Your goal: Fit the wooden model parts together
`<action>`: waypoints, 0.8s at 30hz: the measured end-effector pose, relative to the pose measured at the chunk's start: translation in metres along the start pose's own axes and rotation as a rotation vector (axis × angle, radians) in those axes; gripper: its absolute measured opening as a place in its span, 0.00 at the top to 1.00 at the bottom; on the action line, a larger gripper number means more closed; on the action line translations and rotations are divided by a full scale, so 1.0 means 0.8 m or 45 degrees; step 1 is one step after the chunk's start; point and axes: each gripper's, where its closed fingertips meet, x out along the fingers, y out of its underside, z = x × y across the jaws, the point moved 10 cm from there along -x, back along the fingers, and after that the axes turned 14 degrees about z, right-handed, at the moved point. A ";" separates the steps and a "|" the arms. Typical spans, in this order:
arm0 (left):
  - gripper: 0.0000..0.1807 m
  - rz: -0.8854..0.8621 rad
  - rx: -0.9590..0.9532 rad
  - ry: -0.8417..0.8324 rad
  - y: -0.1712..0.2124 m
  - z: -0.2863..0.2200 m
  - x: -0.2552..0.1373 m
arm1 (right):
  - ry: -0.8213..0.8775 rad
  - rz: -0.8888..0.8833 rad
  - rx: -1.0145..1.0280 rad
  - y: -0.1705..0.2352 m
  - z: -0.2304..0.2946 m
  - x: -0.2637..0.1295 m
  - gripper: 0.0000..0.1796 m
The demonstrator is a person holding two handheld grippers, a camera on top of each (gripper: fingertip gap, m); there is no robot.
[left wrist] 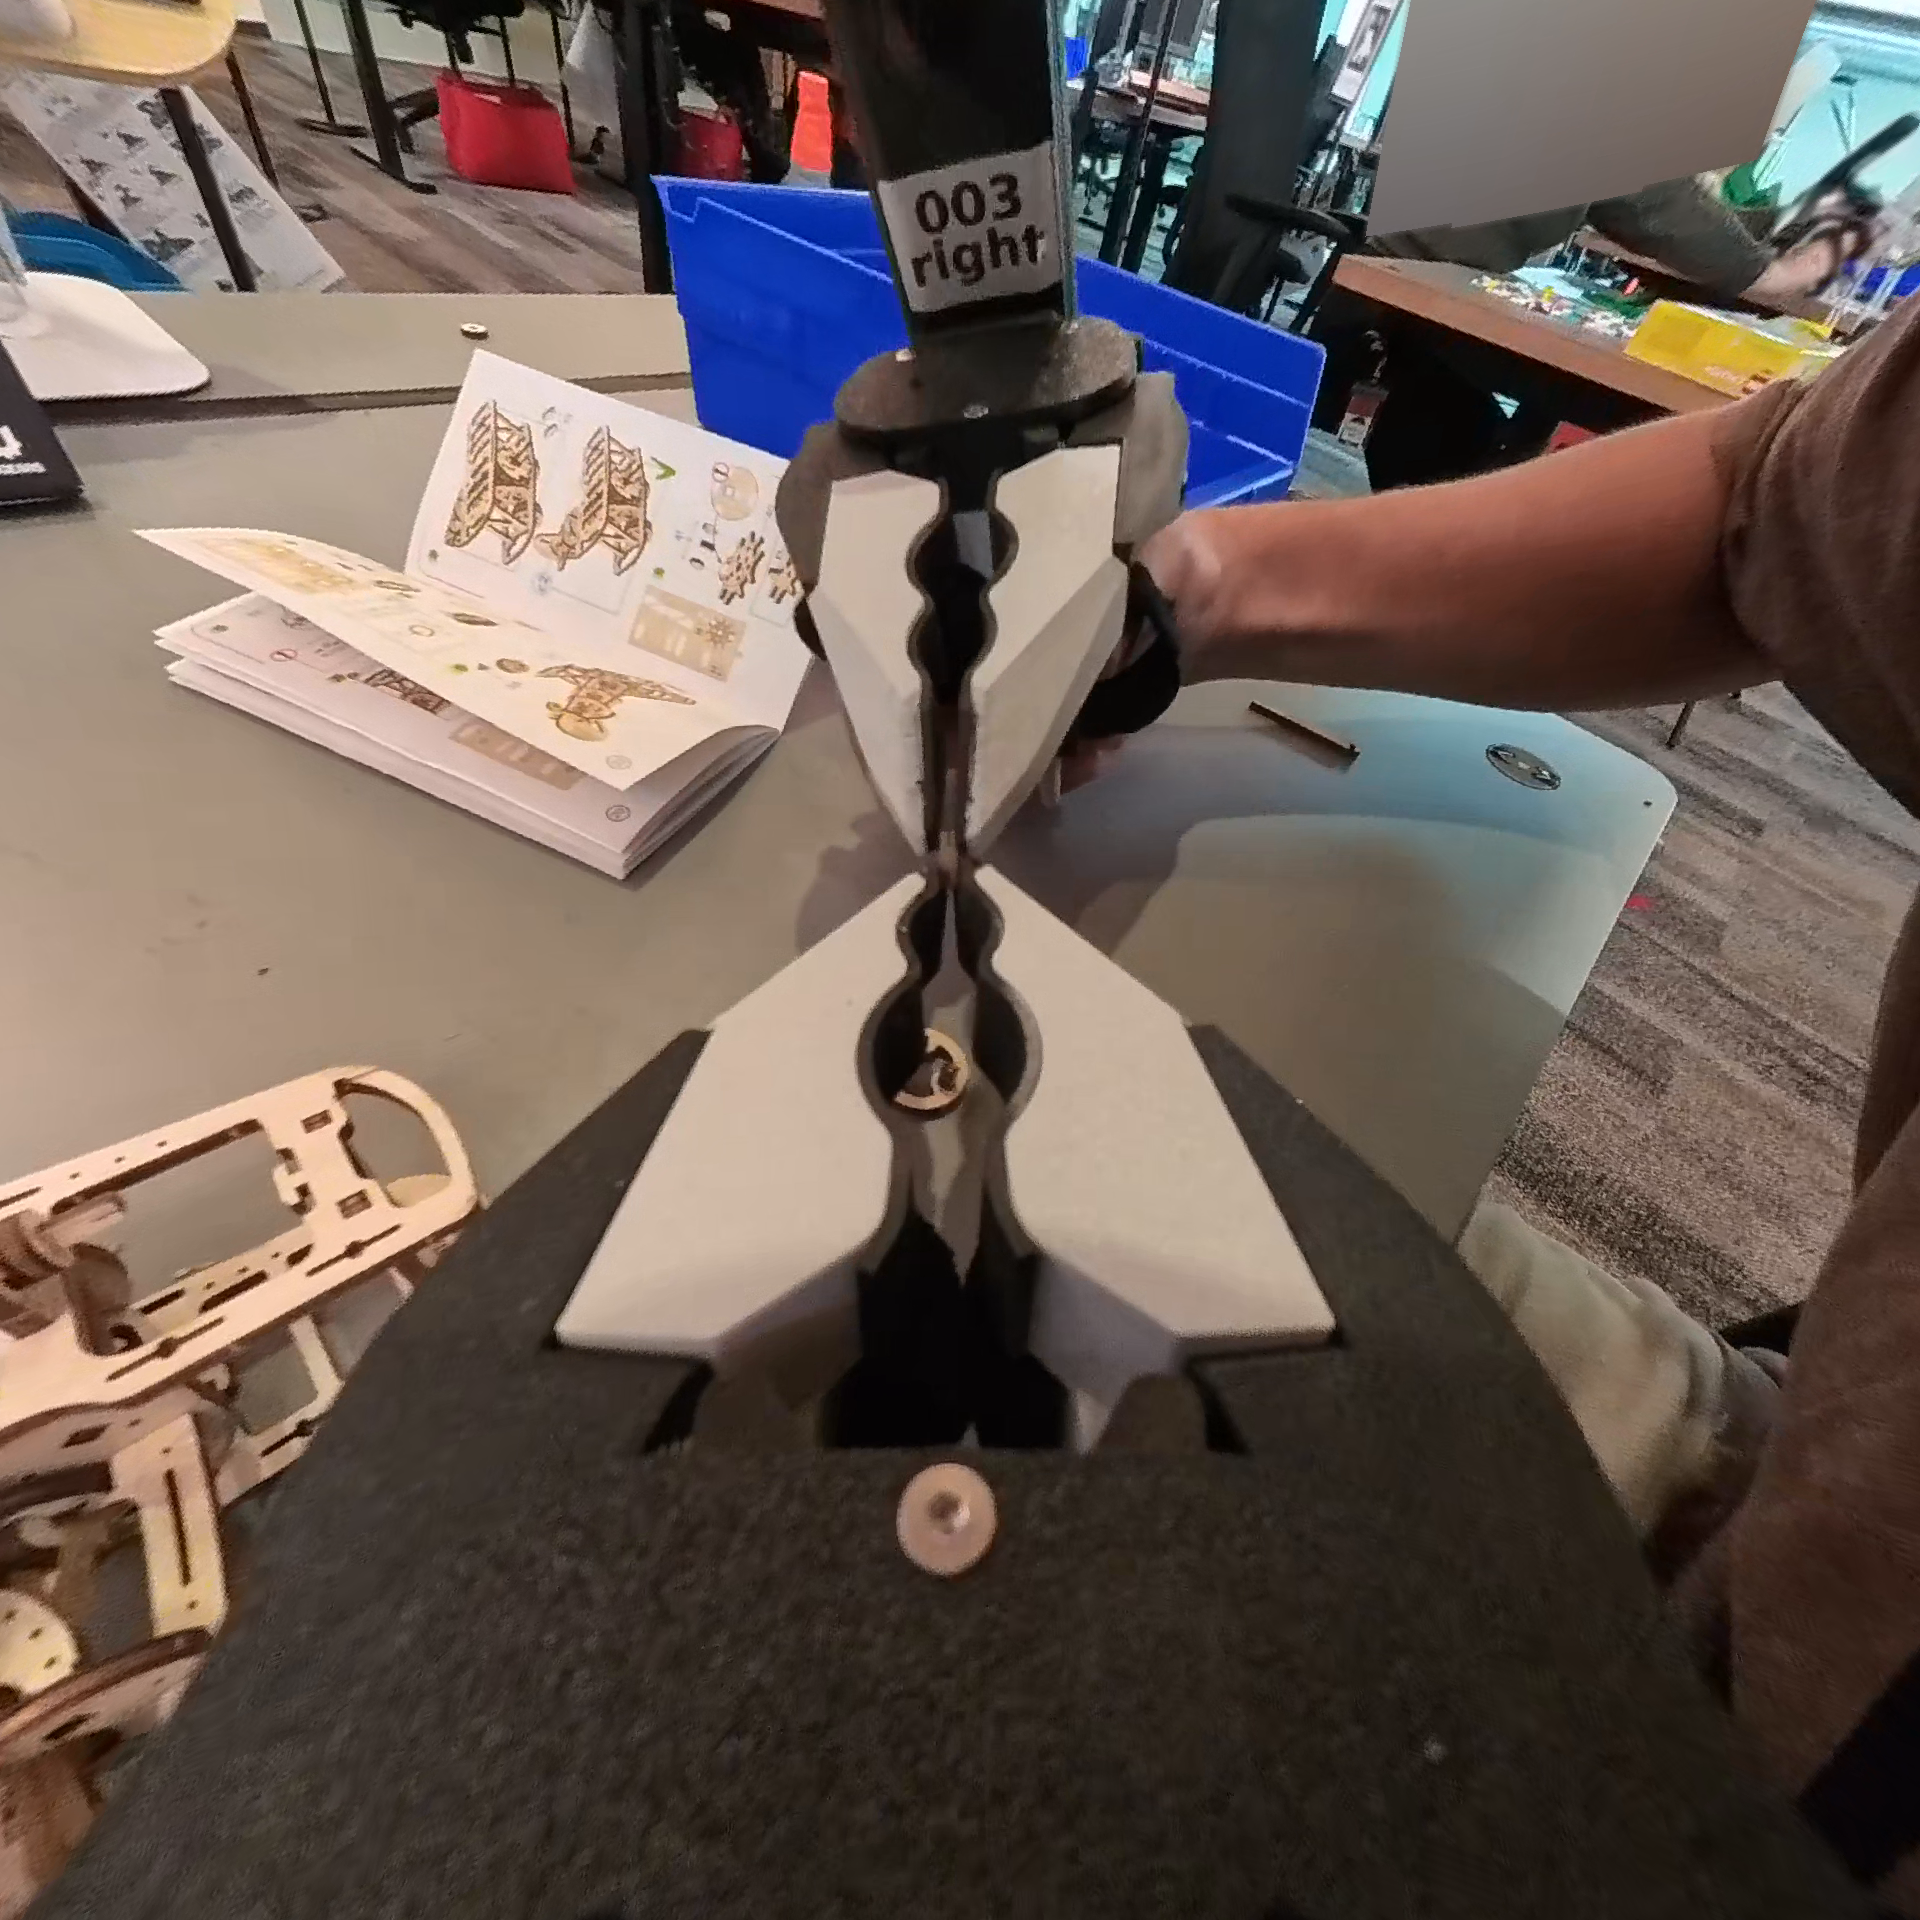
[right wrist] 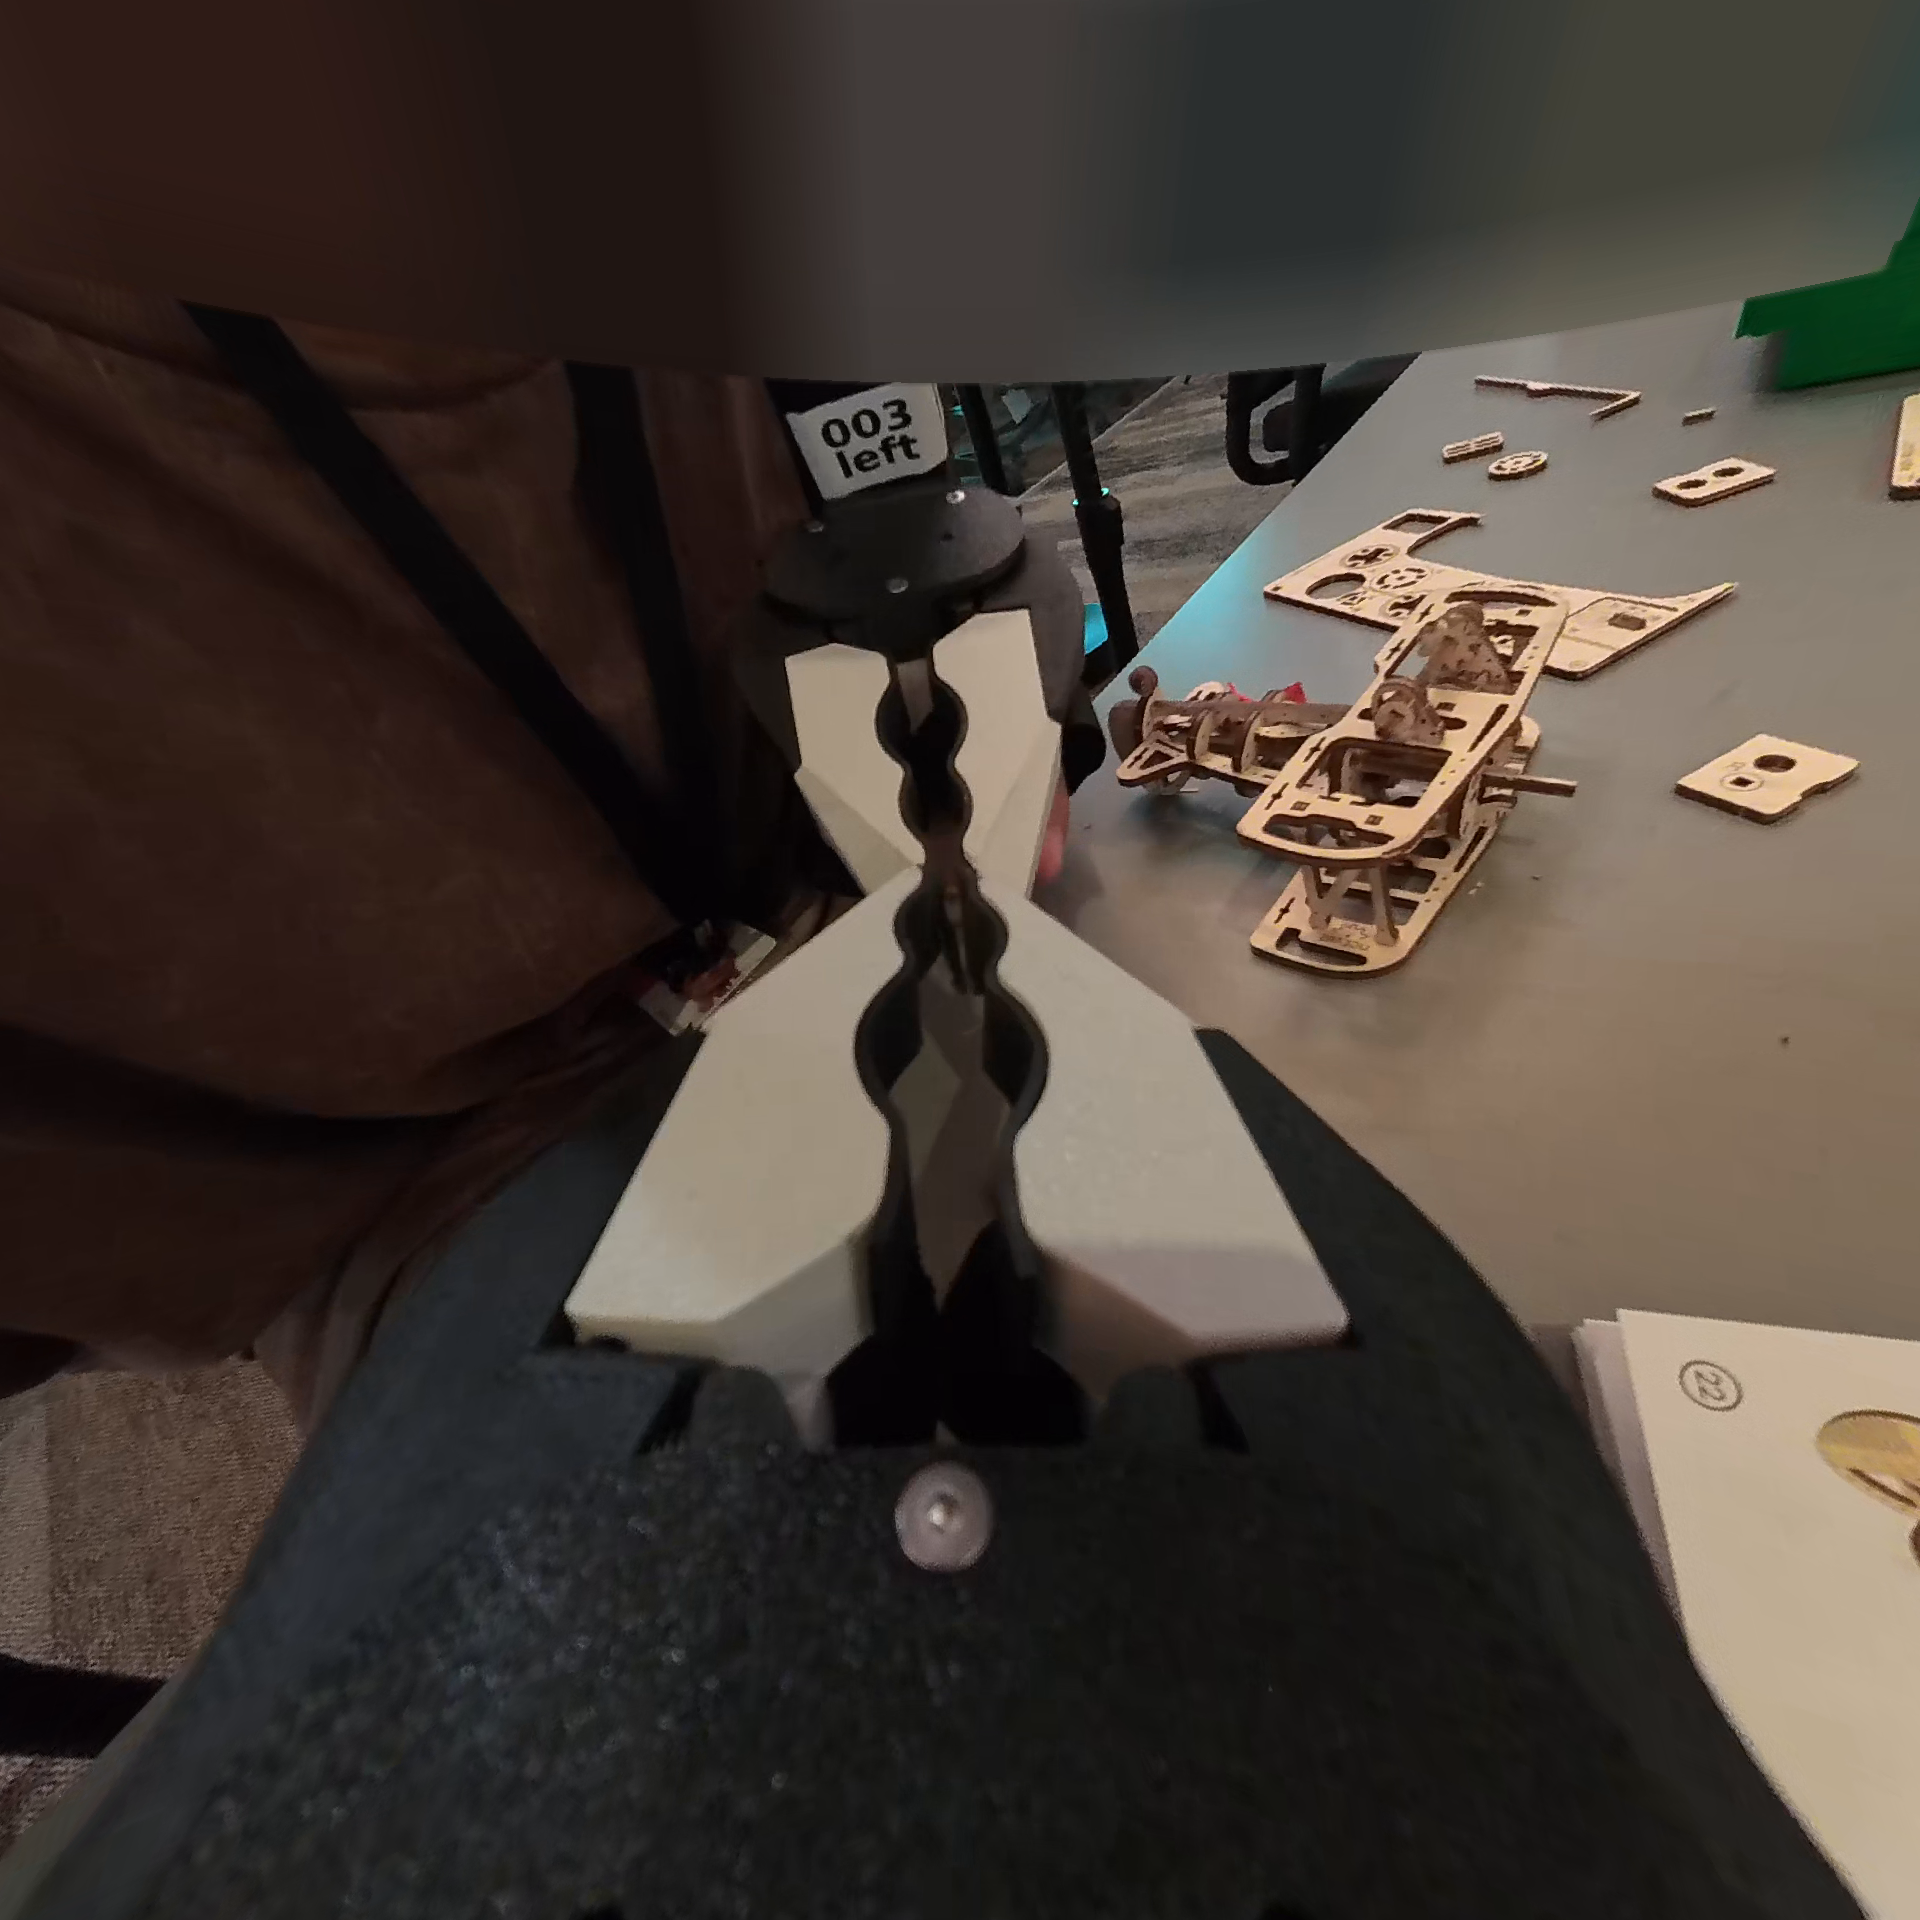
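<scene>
Facing each other tip to tip, the left hand-held gripper [left wrist: 948, 883] and right hand-held gripper [right wrist: 951, 896] both look clenched (what's pinched at the tips, can't tell). A small round wooden part [left wrist: 928, 1075] shows between the left's fingers. The wooden plane model [right wrist: 1371, 769] sits on the worktop [right wrist: 1455, 1091] at 2 o'clock in the right view.

The left wrist view looks forward along its own gripper [left wrist: 951, 883], close above the grey table [left wrist: 312, 935], facing the other gripper [left wrist: 945, 821] tip to tip at 12 o'clock; an open booklet [left wrist: 499, 665] lies at 10 o'clock and a wooden model [left wrist: 208, 1299] at 8 o'clock. The right wrist view sits just as near behind its gripper [right wrist: 951, 894], facing back toward the person's brown shirt [right wrist: 312, 831]. Both views share the table [right wrist: 1455, 1091], model [right wrist: 1403, 779] and meeting fingertips.
</scene>
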 end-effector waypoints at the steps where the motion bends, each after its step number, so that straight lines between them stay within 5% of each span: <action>1: 1.00 0.004 0.002 -0.001 0.000 0.000 0.000 | -0.007 0.002 0.002 0.000 -0.001 0.000 1.00; 7: 0.99 0.106 0.066 -0.031 0.002 -0.001 0.006 | -0.013 0.096 -0.051 0.007 -0.004 -0.001 1.00; 12: 0.78 0.576 0.211 -0.154 0.030 0.005 0.028 | 0.067 0.338 -0.136 0.020 -0.006 0.000 0.99; 24: 0.80 0.593 0.239 -0.101 0.021 0.001 0.049 | 0.178 0.530 -0.204 0.035 -0.011 0.005 0.99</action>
